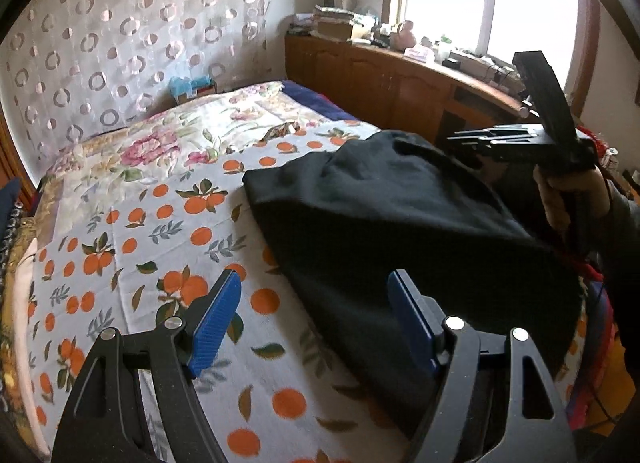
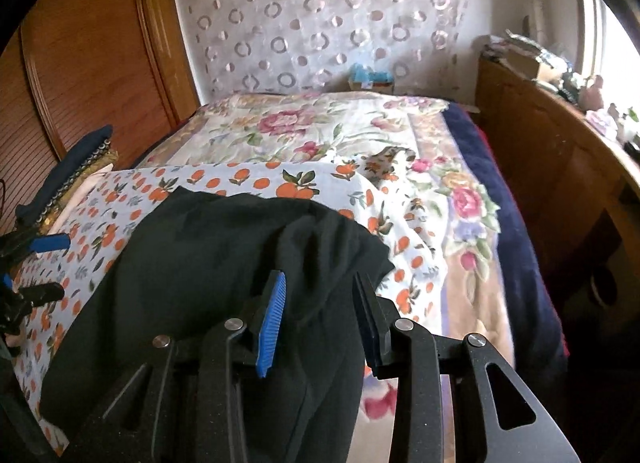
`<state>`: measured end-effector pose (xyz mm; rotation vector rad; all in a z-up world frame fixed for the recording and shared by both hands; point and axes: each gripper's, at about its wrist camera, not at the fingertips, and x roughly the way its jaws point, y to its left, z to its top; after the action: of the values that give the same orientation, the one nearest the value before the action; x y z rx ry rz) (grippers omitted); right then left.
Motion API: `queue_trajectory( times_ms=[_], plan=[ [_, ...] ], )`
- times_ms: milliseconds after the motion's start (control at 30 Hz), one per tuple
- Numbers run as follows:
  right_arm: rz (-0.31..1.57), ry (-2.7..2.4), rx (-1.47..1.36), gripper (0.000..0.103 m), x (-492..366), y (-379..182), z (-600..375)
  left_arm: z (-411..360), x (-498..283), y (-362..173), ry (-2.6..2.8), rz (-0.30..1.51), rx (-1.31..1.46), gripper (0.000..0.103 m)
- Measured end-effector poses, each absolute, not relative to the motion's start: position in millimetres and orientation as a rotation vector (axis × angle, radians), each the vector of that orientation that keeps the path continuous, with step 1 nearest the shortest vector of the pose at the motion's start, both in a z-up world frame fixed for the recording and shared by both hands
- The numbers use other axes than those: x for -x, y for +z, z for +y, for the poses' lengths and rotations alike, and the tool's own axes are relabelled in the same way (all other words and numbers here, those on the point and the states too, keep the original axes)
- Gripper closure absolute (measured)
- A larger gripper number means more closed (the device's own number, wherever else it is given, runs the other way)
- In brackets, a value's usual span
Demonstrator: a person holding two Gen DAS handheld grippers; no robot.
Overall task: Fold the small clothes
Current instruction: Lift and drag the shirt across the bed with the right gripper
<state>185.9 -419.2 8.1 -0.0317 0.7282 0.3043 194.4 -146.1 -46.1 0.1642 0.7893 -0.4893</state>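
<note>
Here both tools (image 1: 312,323) (image 2: 320,319) tilt downward over black garment (image 1: 400,223).

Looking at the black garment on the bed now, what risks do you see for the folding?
1. The black garment lies bunched, so creases may get folded in.
2. The right gripper stands open with cloth between its fingers; it may snag it.
3. The orange-print sheet underneath is loose and may be pinched too.

A black garment (image 1: 400,223) lies rumpled on the orange-print sheet (image 1: 160,247), spread from the bed's centre toward four o'clock.
</note>
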Motion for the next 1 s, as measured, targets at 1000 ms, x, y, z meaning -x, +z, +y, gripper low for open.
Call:
queue_trajectory(
  times_ms=[1000],
  plan=[
    [0.723,0.195,0.118,0.061,-227.9,36.5,-424.3,-140.5,-194.0,-67.5,-0.505,0.871,-0.104,0.026]
  ],
)
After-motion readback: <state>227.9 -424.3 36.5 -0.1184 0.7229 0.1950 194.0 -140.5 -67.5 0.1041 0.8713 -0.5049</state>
